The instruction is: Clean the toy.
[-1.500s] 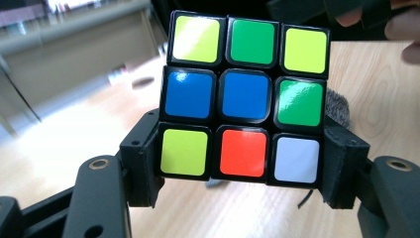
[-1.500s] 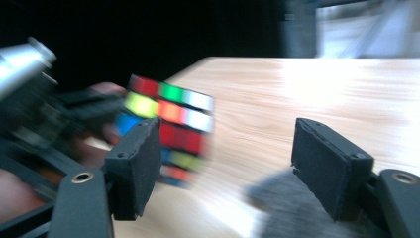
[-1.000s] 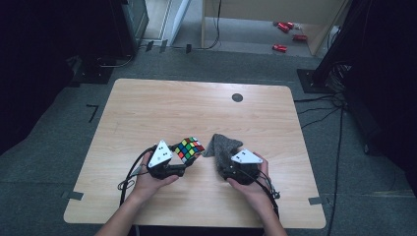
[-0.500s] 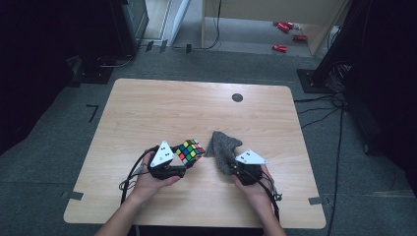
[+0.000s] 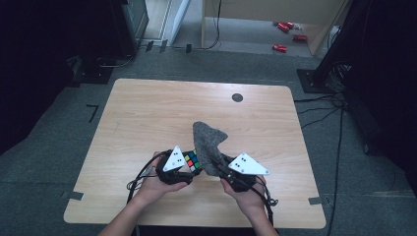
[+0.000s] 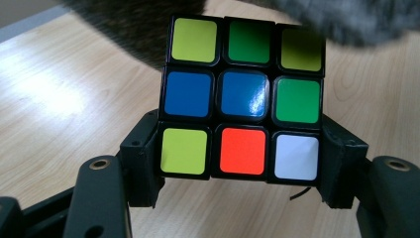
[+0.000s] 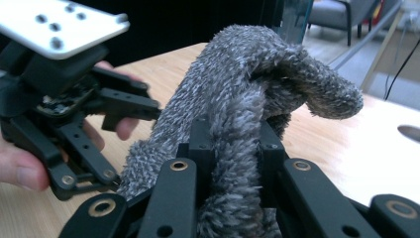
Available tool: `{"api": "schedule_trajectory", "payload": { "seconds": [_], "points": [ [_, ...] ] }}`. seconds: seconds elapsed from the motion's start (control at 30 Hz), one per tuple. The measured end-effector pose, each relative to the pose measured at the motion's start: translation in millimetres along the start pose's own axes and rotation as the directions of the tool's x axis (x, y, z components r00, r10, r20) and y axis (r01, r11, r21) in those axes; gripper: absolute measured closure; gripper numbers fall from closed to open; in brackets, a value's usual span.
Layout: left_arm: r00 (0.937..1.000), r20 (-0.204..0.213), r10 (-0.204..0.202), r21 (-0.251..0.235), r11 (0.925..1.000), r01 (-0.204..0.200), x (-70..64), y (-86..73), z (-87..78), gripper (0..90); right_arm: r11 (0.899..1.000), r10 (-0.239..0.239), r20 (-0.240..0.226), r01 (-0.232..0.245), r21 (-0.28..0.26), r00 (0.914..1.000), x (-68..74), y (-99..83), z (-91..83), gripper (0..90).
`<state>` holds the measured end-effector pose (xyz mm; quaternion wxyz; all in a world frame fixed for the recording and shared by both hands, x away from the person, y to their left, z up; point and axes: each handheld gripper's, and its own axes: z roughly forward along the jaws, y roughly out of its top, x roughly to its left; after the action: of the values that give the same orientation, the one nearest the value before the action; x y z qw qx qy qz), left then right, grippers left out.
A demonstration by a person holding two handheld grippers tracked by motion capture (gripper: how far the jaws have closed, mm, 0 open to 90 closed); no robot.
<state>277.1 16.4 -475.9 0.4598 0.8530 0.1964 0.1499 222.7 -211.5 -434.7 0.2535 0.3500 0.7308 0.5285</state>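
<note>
Jaws clamp tight: left gripper [image 5: 189,169] grips the cube [image 6: 242,96], right gripper [image 5: 221,169] lifts the cloth [image 5: 207,142] over the wooden table [image 5: 147,113], grey floor [image 5: 59,137] around.

You find no readable text, label, brand, number or sign anywhere here: none on the colourful stickered puzzle cube [image 6: 245,101], the grey fuzzy cloth [image 7: 247,99] or the light wooden table [image 5: 147,113].

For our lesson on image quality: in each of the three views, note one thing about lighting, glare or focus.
High view: room edges fall dark, and the table is evenly lit. Left gripper view: glare on the cube centre blue sticker; the grey cloth above is blurred. Right gripper view: cloth fibres are sharp, the background is soft.
</note>
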Motion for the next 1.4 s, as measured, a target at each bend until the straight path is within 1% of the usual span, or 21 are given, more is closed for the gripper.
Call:
{"api": "schedule_trajectory", "payload": {
  "seconds": [0.1,0.13,0.27,0.37,0.43,0.53,0.57,0.63,0.7,0.77,0.83,0.87,0.93,0.97,1.1,1.17,1.23,1.3,1.33,1.37,1.4],
  "points": [
    [0.9999,-0.01,0.013,0.039,0.9992,-0.012,-5.4,5.2,1.5,34.5,0.998,-0.067,0.0,0.067,0.02,0.9978,13.1,-1.0,6.1,75.6],
    [0.9994,-0.024,0.024,0.063,0.9978,-0.022,-7.1,6.7,2.5,34.6,0.995,-0.093,0.006,0.092,0.03,0.9957,17.0,-2.4,8.9,75.1],
    [0.9982,-0.045,0.039,0.133,0.9906,-0.033,-11.2,10.1,5.3,34.6,0.984,-0.165,0.05,0.161,0.069,0.985,27.2,-6.3,15.8,74.2],
    [0.9981,-0.042,0.044,0.172,0.9844,-0.037,-14.5,13.0,7.6,34.6,0.975,-0.211,0.077,0.204,0.087,0.9745,34.5,-8.4,18.8,73.6],
    [0.9983,-0.036,0.046,0.185,0.982,-0.039,-16.1,13.9,8.6,34.7,0.968,-0.24,0.077,0.233,0.093,0.9677,39.3,-9.2,20.2,73.6],
    [0.9986,-0.033,0.042,0.179,0.9832,-0.036,-15.6,14.0,7.9,34.7,0.957,-0.28,0.094,0.269,0.111,0.9555,42.2,-10.8,22.0,74.1],
    [0.999,-0.028,0.036,0.176,0.984,-0.03,-14.8,14.1,7.1,34.8,0.955,-0.285,0.102,0.274,0.115,0.953,41.1,-11.2,22.3,74.4],
    [0.9995,-0.022,0.024,0.167,0.9858,-0.02,-13.2,14.2,5.6,34.8,0.959,-0.273,0.138,0.257,0.123,0.9522,33.9,-11.4,22.0,75.2],
    [0.9998,-0.014,0.01,0.152,0.9883,-0.008,-11.4,14.3,4.4,34.8,0.972,-0.219,0.157,0.201,0.123,0.963,24.2,-11.4,19.7,75.7],
    [0.9999,-0.009,0.009,0.147,0.9891,-0.007,-11.1,14.2,4.2,34.8,0.976,-0.202,0.149,0.186,0.113,0.968,21.7,-11.6,17.7,76.0],
    [0.9999,-0.01,0.007,0.145,0.9894,-0.005,-11.3,14.5,4.5,34.8,0.972,-0.225,0.132,0.212,0.105,0.9654,27.9,-10.6,17.0,75.6],
    [0.9999,-0.013,0.008,0.146,0.9893,-0.006,-11.8,14.7,4.7,34.9,0.966,-0.25,0.128,0.238,0.103,0.9597,33.4,-10.3,17.7,75.3],
    [0.9991,-0.031,0.028,0.156,0.9874,-0.022,-13.1,14.8,4.7,34.9,0.946,-0.319,0.148,0.303,0.117,0.9361,44.4,-10.1,19.7,75.2],
    [0.9991,-0.031,0.028,0.158,0.9872,-0.023,-13.1,14.7,4.4,34.9,0.94,-0.336,0.144,0.321,0.117,0.931,46.7,-9.6,20.3,75.2],
    [0.9991,-0.029,0.03,0.154,0.9878,-0.025,-13.5,15.5,3.1,34.9,0.935,-0.349,0.139,0.335,0.114,0.9266,44.9,-9.1,20.2,75.5],
    [0.9995,-0.021,0.023,0.144,0.9894,-0.02,-13.5,16.6,2.0,35.0,0.939,-0.337,0.164,0.319,0.126,0.9272,39.0,-9.0,19.7,75.6],
    [0.9995,-0.022,0.021,0.138,0.9903,-0.018,-12.8,17.0,1.4,35.0,0.955,-0.291,0.163,0.274,0.118,0.9428,32.2,-8.1,17.7,75.5],
    [0.9998,-0.018,0.006,0.128,0.9917,-0.004,-10.4,17.0,0.4,35.0,0.954,-0.295,0.178,0.278,0.115,0.9388,33.4,-7.0,15.9,75.6],
    [0.9998,-0.019,0.003,0.126,0.9921,-0.001,-9.8,17.1,0.0,35.0,0.951,-0.303,0.163,0.288,0.108,0.939,36.3,-6.6,15.5,75.3],
    [0.9997,-0.022,0.007,0.126,0.992,-0.004,-9.8,17.2,-0.3,34.9,0.947,-0.319,0.149,0.306,0.099,0.9361,40.1,-6.5,15.4,74.8],
    [0.9995,-0.027,0.014,0.126,0.992,-0.011,-10.1,17.0,-0.6,34.9,0.938,-0.344,0.152,0.332,0.099,0.9266,43.8,-6.6,15.8,74.6]
  ]
}}
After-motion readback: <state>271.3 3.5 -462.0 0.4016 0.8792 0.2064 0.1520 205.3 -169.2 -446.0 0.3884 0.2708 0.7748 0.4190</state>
